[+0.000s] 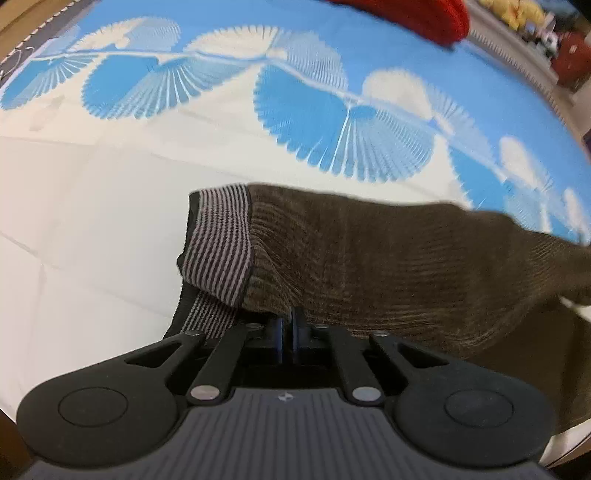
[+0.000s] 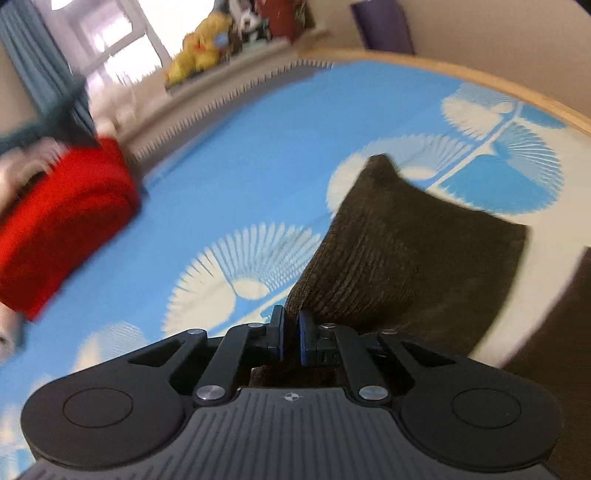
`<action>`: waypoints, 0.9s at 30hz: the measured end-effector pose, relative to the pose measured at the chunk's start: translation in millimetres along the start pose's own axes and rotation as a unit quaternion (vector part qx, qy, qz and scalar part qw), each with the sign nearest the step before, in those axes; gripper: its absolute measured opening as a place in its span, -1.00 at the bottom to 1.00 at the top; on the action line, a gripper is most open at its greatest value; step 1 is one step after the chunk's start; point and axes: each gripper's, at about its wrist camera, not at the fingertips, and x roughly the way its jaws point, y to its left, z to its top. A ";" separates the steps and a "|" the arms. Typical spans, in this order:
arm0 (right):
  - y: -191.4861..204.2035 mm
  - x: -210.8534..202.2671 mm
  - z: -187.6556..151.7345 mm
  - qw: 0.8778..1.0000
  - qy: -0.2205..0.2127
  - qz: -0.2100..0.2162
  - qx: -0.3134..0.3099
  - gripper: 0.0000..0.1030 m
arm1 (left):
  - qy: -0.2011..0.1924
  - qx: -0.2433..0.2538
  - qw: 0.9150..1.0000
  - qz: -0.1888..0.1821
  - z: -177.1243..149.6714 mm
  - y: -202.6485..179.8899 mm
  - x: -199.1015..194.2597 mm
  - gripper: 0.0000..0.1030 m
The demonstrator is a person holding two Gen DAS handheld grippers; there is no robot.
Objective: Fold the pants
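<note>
**Both grippers clamped on brown pants over the bed**

We see the left gripper (image 1: pixel 287 325) w/ jaws closed tight on the edge of the brown ribbed pants (image 1: pixel 388 266), right next to the striped grey/black waistband (image 1: pixel 221 247). Waistband end is folded over itself, sits left of the pinch pt. Fabric runs off to the right of the frame, lifted off the bedsheet (image 1: pixel 92 206), blurry at the far end.

In the right wrist view the right gripper (image 2: pixel 291 328) is also clenched, pads pressing a corner of the pants (image 2: pixel 406 251); cloth bunches between the jaws and rises up-right in a loose peaked fold, w/ a pointed corner at top. More brown cloth shows under/behind the gripper body at bottom right.

Bed has a blue + white sheet (image 2: pixel 229 155) w/ fan-leaf print, wooden bed frame edge (image 2: pixel 480 79) curving at the top right. Red folded garment (image 2: pixel 62 221) lies on the sheet at left, well apart from the pants; same red garment (image 1: pixel 417 14) at top of left view. Yellow plush toys (image 2: pixel 195 51) on a ledge beyond the bed, window + teal curtain (image 2: pixel 33 55) top left. Bkgd is motion-blurred, esp. left side
</note>
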 end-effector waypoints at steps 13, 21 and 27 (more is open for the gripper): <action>-144.1 -92.5 -87.6 0.972 0.218 -0.028 -0.086 -0.87 | 0.039 0.014 0.999 0.011 -38.6 39.4 -26.4 -0.82; -155.6 -100.3 -60.5 0.992 0.088 0.014 -0.088 -0.55 | -0.007 -0.059 0.997 0.049 -19.8 58.3 -34.7 -0.24; -120.3 -68.8 -71.8 0.983 0.041 0.015 -0.178 -0.12 | 0.003 -0.097 0.995 0.033 -7.1 64.8 -21.5 -0.07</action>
